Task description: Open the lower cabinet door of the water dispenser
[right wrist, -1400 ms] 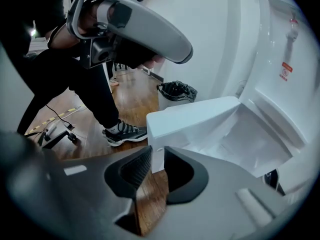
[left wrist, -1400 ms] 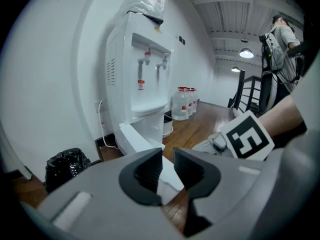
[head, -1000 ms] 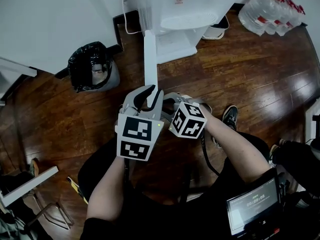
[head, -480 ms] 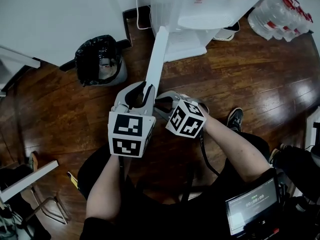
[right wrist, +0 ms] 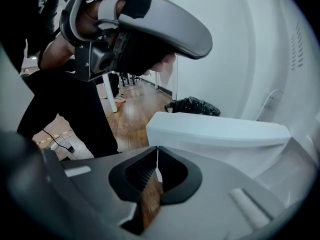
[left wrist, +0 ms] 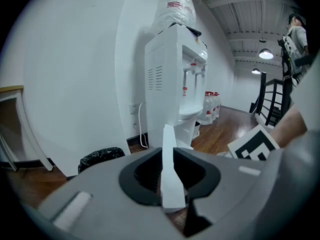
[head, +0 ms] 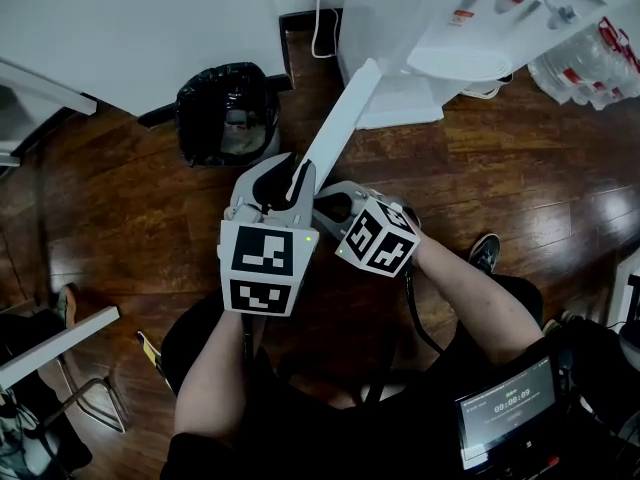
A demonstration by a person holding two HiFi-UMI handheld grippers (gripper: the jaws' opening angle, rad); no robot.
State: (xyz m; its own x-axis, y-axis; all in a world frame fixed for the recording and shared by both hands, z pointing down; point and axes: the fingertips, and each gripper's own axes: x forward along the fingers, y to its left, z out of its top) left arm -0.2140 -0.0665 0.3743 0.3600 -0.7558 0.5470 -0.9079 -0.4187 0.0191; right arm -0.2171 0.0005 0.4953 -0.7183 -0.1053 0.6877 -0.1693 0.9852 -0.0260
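The white water dispenser [head: 450, 38] stands at the top right, and its lower cabinet door [head: 345, 118] is swung out toward me, seen edge-on. My left gripper [head: 297, 175] is shut on the door's free edge. In the left gripper view the white door edge [left wrist: 169, 174] is clamped between the jaws, with the dispenser [left wrist: 175, 84] behind. My right gripper [head: 320, 201] sits just right of the left one, beside the door. Its jaws are closing, the tips meet and nothing is between them [right wrist: 157, 151]. The door panel [right wrist: 220, 134] lies right ahead of it.
A black-bagged trash bin [head: 225, 108] stands on the wood floor left of the door. Water bottles [head: 600, 53] are stacked at the far right. A white furniture leg [head: 55, 343] is at the lower left. My shoe [head: 487, 251] is right of the grippers.
The door has swung further out from the dispenser, now slanting across the view, still in my left gripper. Both grippers have moved back with it, keeping side by side.
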